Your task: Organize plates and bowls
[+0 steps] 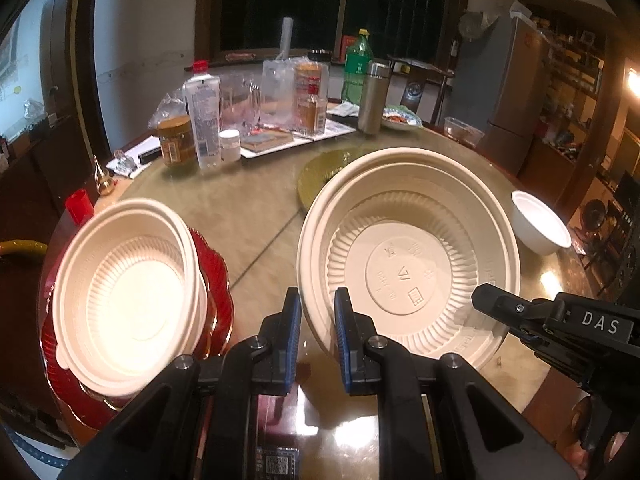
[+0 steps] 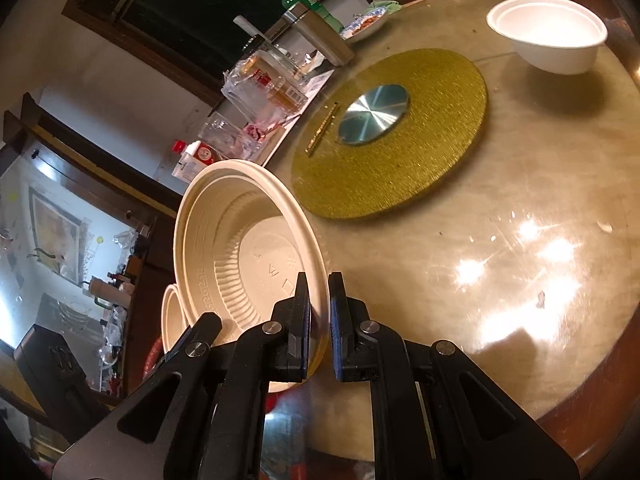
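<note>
Beige disposable bowl (image 1: 408, 264) hangs tilted above the counter (image 2: 520, 208), both grippers pinching its rim: left gripper (image 1: 318, 320) on the near-left edge, right gripper (image 2: 319, 320) opposite, probably to carry it toward the bowls (image 1: 128, 284) stacked on red plates (image 1: 216, 280).

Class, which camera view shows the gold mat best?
The right wrist view: the gold mat appears nearly whole, with its silver centre disc. The left wrist view shows only a sliver behind the big bowl.
</note>
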`<action>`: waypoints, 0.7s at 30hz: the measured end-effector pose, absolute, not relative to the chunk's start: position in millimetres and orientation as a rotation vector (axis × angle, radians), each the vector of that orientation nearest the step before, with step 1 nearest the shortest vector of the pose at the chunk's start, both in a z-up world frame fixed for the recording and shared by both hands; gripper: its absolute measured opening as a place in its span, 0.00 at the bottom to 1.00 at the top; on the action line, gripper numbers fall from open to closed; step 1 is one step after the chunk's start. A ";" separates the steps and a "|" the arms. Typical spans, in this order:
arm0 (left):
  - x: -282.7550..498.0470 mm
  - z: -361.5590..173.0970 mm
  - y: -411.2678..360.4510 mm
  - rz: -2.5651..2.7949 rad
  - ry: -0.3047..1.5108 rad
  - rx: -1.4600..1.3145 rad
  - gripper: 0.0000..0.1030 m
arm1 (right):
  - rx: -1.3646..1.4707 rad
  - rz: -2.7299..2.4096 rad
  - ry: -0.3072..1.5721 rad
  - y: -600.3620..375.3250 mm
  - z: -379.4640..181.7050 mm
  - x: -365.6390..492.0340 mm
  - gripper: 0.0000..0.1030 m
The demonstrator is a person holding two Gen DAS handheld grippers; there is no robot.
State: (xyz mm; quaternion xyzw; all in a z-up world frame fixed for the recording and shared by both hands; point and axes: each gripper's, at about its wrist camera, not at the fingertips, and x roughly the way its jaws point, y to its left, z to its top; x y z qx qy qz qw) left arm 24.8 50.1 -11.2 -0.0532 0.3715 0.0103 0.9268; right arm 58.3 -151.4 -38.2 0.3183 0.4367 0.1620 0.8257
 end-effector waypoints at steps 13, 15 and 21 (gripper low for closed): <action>17.9 -16.0 53.7 -0.003 0.775 -0.120 0.15 | 0.667 0.324 0.935 -150.7 -45.5 44.7 0.08; 17.5 -15.2 55.7 -0.004 0.771 -0.121 0.15 | 0.660 0.326 0.927 -148.9 -43.5 43.3 0.08; 14.9 -15.4 56.8 0.003 0.771 -0.122 0.15 | 0.655 0.336 0.925 -146.3 -42.8 43.5 0.08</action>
